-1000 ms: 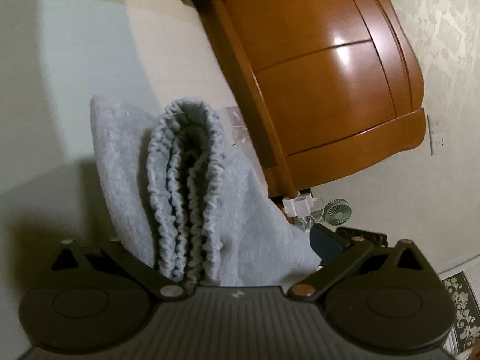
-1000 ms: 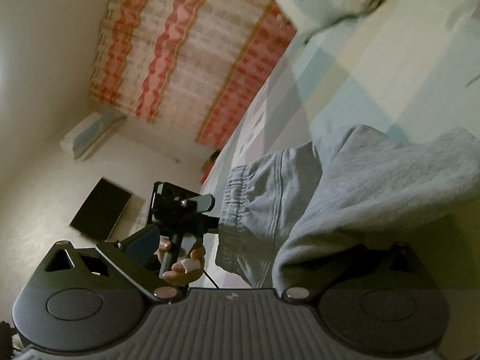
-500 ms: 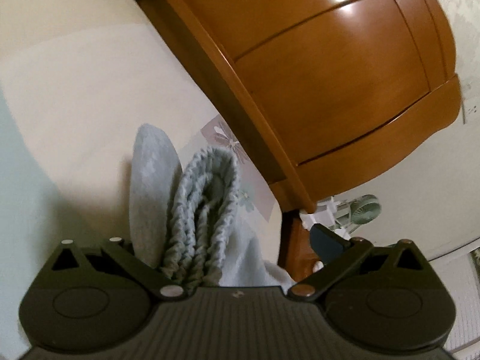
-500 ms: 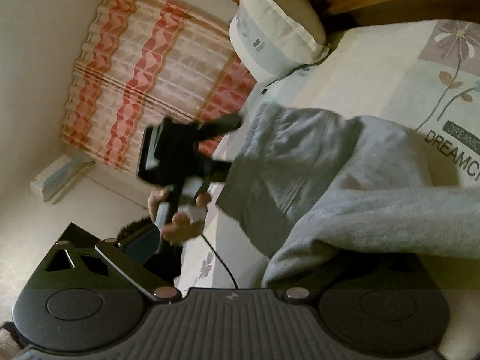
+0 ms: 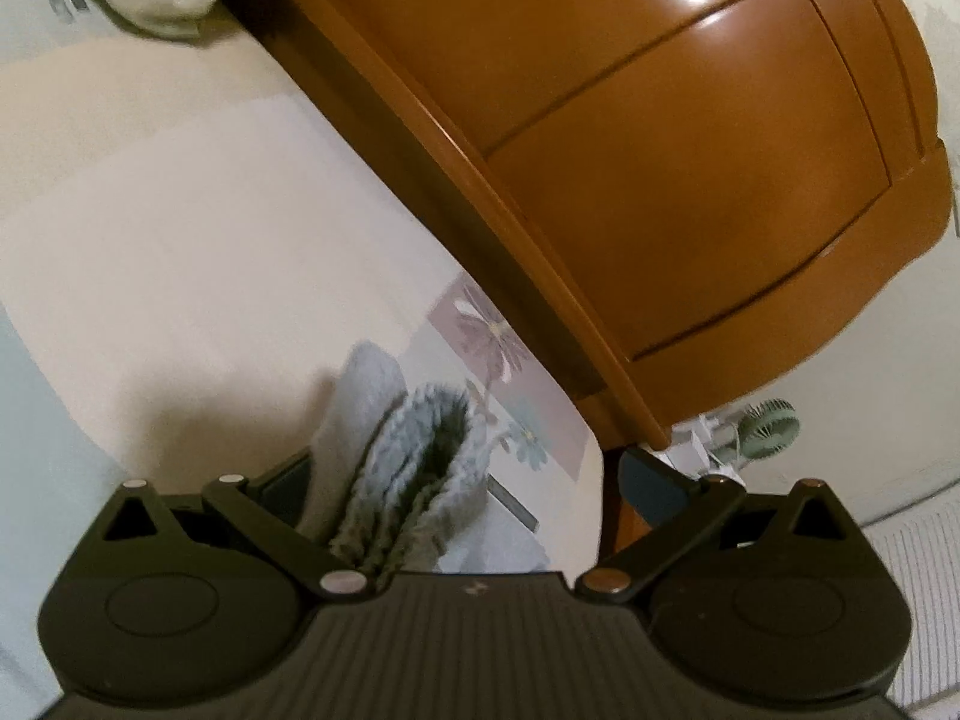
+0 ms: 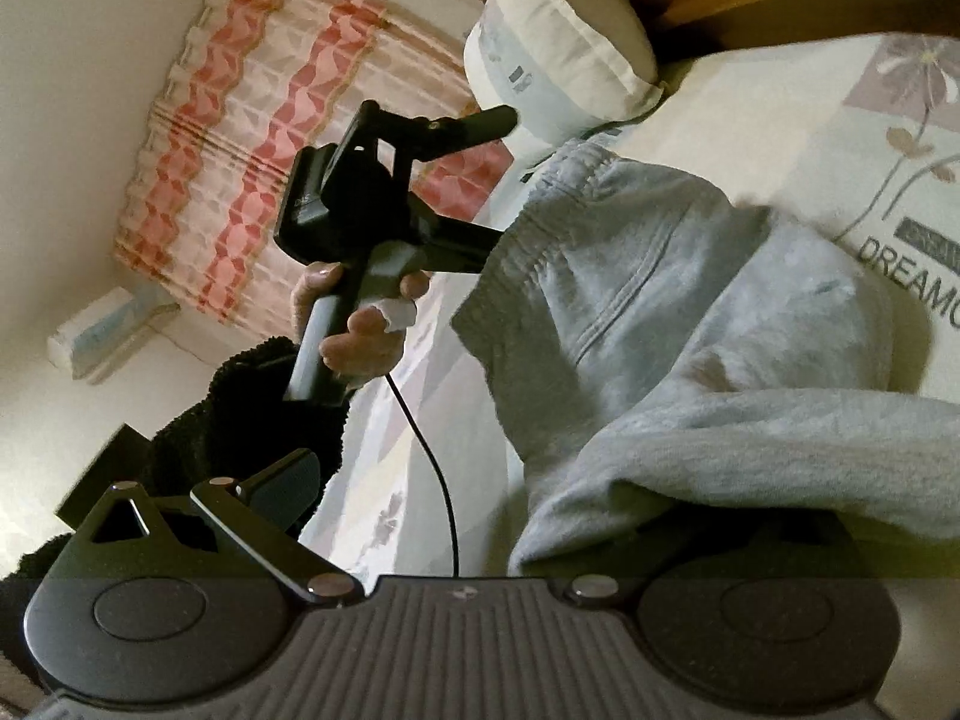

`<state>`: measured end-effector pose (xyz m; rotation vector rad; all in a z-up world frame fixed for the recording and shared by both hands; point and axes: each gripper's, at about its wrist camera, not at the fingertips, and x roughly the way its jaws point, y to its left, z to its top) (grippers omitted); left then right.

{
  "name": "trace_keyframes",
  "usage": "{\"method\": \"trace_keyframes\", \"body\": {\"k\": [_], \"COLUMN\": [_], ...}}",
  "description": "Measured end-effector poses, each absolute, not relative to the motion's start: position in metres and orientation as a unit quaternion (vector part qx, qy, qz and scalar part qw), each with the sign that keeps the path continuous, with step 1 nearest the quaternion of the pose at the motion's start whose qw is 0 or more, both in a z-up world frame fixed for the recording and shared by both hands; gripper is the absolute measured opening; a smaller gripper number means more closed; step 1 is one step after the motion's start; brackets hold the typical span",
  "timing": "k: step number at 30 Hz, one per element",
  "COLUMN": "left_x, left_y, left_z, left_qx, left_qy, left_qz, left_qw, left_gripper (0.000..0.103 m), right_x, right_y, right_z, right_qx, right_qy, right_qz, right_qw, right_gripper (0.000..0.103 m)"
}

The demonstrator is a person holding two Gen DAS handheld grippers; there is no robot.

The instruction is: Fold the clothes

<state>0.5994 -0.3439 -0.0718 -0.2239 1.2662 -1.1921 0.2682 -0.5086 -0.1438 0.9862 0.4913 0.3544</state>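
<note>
Only grey sweatpants [image 6: 690,324] on bedsheet [image 5: 180,228].

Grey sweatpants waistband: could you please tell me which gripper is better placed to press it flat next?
Left, probably. The left gripper has its open fingers either side of the gathered waistband, one finger touching it. The right gripper sits farther along the sweatpants, with cloth draped over one finger.

sweatpants [image 6: 690,324] on bed sheet [image 6: 780,138], pillow [image 6: 558,42] and headboard [image 5: 660,150] behind.
</note>
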Motion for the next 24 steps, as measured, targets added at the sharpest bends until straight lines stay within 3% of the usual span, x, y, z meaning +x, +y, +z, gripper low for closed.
{"method": "trace_keyframes", "body": {"k": [9, 13, 24], "left_x": [0.58, 0.54, 0.46], "left_y": [-0.328, -0.318, -0.246], "left_z": [-0.053, -0.074, -0.128], "left_qx": [-0.104, -0.064, -0.114], "left_qy": [0.521, 0.533, 0.556], "left_qz": [-0.531, -0.527, -0.507], "left_qw": [0.66, 0.659, 0.649], "left_gripper": [0.102, 0.102, 0.102], "right_x": [0.247, 0.219, 0.182], "right_y": [-0.502, -0.503, -0.551], "right_z": [-0.154, -0.174, -0.23], "right_qx": [0.453, 0.486, 0.719], "right_qy": [0.258, 0.271, 0.146], "right_qz": [0.14, 0.118, 0.027], "right_qw": [0.842, 0.823, 0.679], "right_gripper": [0.103, 0.103, 0.103]}}
